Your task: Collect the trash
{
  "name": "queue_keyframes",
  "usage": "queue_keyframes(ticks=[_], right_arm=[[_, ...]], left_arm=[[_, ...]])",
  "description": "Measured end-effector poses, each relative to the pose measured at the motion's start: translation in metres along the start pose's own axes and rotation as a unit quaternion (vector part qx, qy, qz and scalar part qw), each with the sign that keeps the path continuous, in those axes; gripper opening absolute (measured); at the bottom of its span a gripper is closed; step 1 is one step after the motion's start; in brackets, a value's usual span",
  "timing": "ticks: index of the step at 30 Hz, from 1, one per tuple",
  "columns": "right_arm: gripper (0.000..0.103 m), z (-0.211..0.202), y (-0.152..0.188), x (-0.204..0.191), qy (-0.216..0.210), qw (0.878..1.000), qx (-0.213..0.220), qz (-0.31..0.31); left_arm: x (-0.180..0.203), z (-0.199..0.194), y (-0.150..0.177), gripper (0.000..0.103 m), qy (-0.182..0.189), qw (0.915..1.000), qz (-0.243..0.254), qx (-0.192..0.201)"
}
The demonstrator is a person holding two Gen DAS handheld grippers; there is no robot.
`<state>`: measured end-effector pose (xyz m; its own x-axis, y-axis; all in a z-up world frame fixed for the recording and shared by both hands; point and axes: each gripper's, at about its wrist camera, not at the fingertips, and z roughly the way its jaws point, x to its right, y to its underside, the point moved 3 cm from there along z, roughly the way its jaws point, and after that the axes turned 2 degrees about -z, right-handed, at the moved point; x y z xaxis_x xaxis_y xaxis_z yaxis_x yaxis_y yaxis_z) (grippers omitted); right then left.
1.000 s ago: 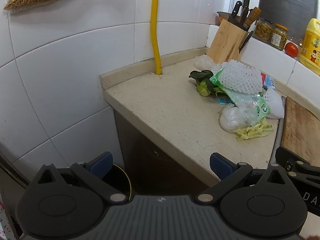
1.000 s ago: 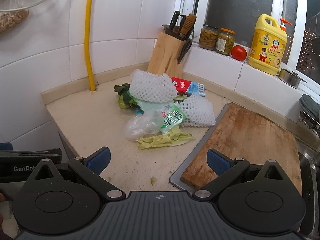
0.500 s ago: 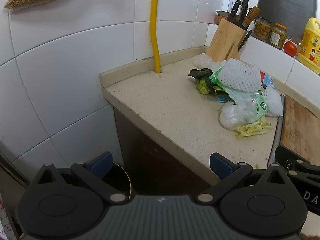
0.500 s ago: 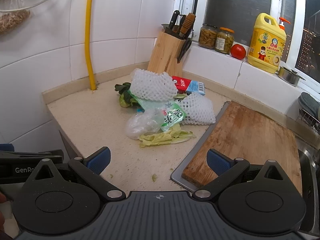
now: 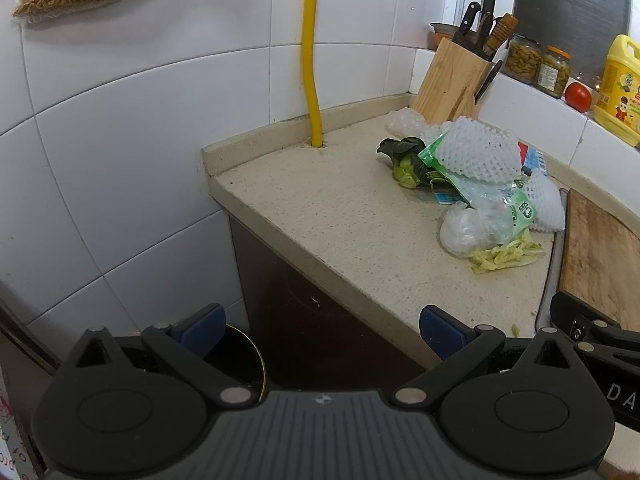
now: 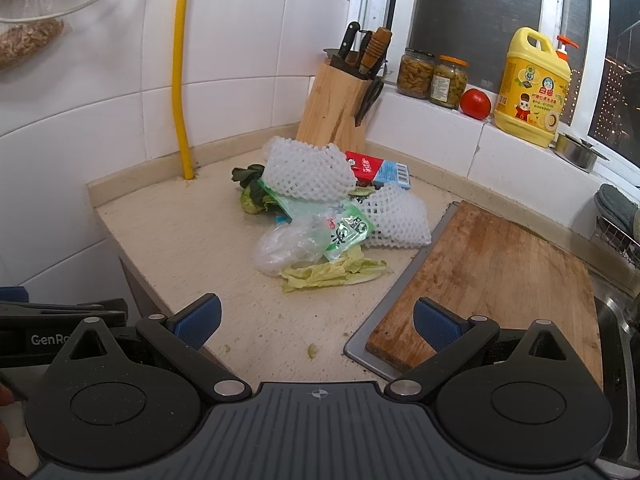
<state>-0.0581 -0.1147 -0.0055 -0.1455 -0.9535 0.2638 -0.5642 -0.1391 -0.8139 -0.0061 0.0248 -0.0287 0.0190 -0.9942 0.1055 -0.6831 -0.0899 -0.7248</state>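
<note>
While both claws hang spread and empty at the counter's near edge, the right gripper (image 6: 316,322) faces the trash pile (image 6: 328,216) – 2 foam nets (image 6: 306,174), a green plastic bag (image 6: 346,230), a clear bag, cabbage scraps (image 6: 334,274) and a red-and-blue carton (image 6: 378,170) – heaped mid-counter beside the cutting board (image 6: 492,264). The left gripper (image 5: 322,332) sits off the counter's edge, above a dark bin (image 5: 240,356). Loose leaves and slick film look likely to slip or scatter from a pinch. "GenRo" shows on the left tool; the carton's and green bag's print is unreadable, as is the yellow jug (image 6: 530,88) label.

Trash pile (image 6: 320,216) – mid-counter, untouched
</note>
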Motion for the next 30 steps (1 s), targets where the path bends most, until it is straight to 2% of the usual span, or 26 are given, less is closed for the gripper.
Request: queue_keyframes(ticks=[17,30], right_arm=[[0.103,-0.006,0.005,0.0,-0.006,1.0,-0.005,0.006],[0.103,0.005,0.003,-0.001,-0.021,1.0,0.008,0.004]], left_arm=[[-0.002,-0.003,0.004,0.1,-0.001,1.0,0.0,-0.006],[0.001,0.01,-0.003,0.099,-0.02,0.9998,-0.005,-0.004]])
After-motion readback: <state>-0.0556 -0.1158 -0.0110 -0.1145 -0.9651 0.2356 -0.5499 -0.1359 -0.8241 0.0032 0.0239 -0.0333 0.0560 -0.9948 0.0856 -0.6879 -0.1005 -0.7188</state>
